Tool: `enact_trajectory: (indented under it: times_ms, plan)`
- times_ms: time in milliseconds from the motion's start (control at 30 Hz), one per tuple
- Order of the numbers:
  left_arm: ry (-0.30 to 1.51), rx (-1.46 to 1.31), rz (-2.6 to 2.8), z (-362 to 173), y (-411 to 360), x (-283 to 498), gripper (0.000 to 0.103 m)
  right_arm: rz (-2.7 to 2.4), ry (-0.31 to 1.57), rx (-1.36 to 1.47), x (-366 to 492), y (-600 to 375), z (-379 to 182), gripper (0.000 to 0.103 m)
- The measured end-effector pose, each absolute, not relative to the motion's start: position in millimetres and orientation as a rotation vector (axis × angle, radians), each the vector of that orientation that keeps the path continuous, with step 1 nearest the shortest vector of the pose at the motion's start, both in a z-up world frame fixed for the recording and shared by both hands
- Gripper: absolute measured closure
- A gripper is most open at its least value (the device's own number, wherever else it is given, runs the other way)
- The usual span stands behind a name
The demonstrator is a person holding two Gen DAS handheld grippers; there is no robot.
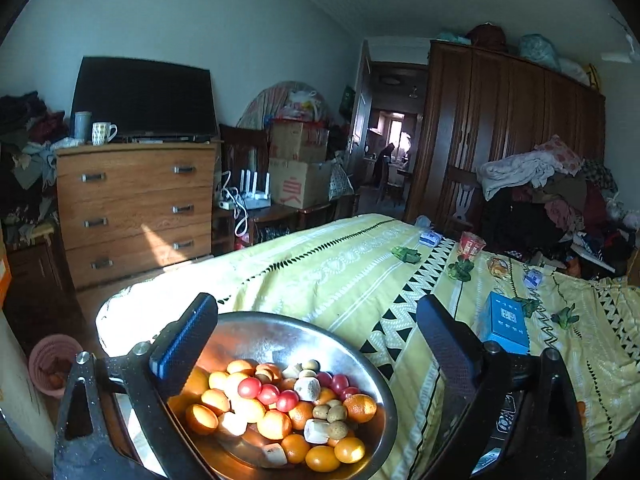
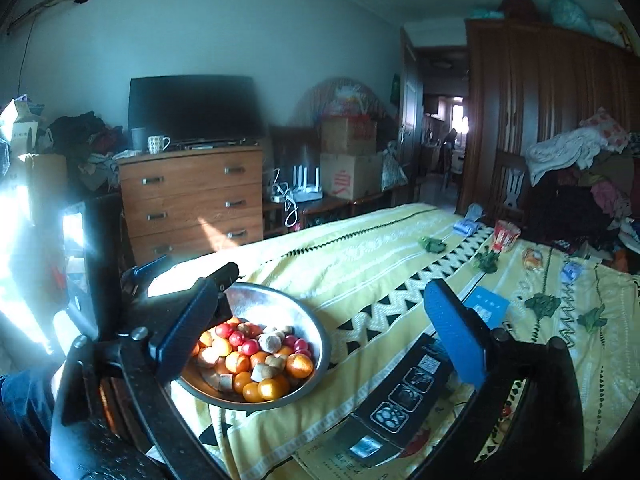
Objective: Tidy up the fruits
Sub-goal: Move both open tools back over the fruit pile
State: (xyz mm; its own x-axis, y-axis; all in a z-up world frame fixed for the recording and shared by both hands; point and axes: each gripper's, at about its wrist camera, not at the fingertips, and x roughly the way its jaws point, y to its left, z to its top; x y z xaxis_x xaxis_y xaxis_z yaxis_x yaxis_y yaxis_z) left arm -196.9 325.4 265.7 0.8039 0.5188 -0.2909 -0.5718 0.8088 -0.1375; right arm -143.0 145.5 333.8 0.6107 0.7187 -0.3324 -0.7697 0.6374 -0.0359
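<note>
No word, brand or number could be read anywhere. The lower cardboard box (image 1: pixel 298 184) bore large red print, too blurred to make out, and the blue box (image 1: pixel 505 320) on the bed carried small white characters that stayed illegible. The black box (image 2: pixel 404 396) showed only framed pictograms.

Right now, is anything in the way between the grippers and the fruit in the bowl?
Nothing visible is. Both the left gripper and right gripper are open, empty and held above the bed. The fruit lies uncovered in the metal bowl, just ahead and below. The black box lies beside the bowl, not over it.
</note>
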Motion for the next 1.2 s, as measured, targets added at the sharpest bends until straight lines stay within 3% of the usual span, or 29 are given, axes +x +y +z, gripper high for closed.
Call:
enact_trajectory:
  times_ms: [200,600,833,967,1200]
  plan:
    - [0.142,-0.094,0.646,290,278,-214,0.0,0.725,0.255,-0.199,-150,102,337,0.0]
    - [0.256,-0.214,0.33,247,210,-194,0.0,0.501,0.525,-0.146,-163,-31,239,0.0]
    - [0.342,-0.029,0.116,242,112,-150,0.0,0.366,0.643,-0.105,-170,-103,210,0.001]
    - [0.461,-0.004,0.001,224,67,-119,0.0,0.308,0.699,-0.077,-162,-133,200,0.016]
    - [0.701,-0.021,-0.087,164,20,-35,0.0,0.292,0.782,0.027,-152,-180,176,0.03]
